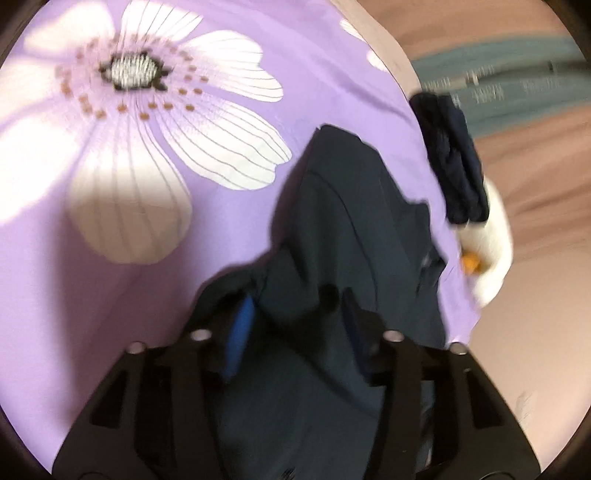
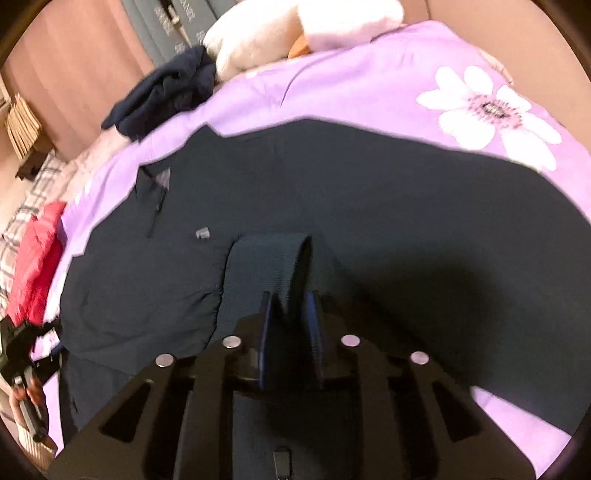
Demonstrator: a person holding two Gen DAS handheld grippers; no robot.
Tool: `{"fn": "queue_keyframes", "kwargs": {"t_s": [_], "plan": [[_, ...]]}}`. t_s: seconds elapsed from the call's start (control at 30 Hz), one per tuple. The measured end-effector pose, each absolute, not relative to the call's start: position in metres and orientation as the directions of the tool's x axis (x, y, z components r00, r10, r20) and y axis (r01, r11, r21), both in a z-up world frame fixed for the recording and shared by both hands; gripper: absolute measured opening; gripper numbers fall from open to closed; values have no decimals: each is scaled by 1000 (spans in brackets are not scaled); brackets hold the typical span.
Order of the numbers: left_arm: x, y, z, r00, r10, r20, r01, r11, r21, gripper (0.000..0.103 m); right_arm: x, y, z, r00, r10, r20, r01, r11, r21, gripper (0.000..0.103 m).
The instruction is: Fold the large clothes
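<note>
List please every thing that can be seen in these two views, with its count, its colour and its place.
dark garment: one, dark navy, spread on the bedcover; its ribbed cuff lies between the right gripper's fingers.
bedcover: one, lilac with white flowers, under the garment.
bundled cloth: one, dark navy, at the bedcover's far edge.
plush toy: one, white with an orange part, beside the bundled cloth.
red cloth: one, red, at the left edge of the right wrist view.
checked fabric: one, pale checked, behind the red cloth.
left gripper: one, black with blue pads, dark fabric between its fingers.
right gripper: one, black with blue pads, over the cuff.
</note>
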State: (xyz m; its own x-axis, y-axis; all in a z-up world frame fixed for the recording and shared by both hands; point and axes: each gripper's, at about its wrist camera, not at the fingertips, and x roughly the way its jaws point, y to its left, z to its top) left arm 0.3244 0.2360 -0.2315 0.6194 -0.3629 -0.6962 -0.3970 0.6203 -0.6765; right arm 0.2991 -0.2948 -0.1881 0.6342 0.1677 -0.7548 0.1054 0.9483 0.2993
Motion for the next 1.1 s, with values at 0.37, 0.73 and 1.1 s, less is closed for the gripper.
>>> {"fn": "queue_keyframes", "kwargs": {"t_s": [0.37, 0.73, 1.1], "plan": [[334, 161, -185, 603, -148, -784, -135, 950, -283, 64, 310, -197, -175, 627, 250, -738, -217, 966, 143, 21], [341, 153, -205, 539, -60, -840, -147, 976, -163, 65, 315, -200, -189, 592, 154, -791, -182, 982, 55, 21], [351, 83, -217, 503, -2, -865, -10, 1000, -8, 78, 315, -101, -204, 521, 270, -810, -364, 928, 75, 38]]}}
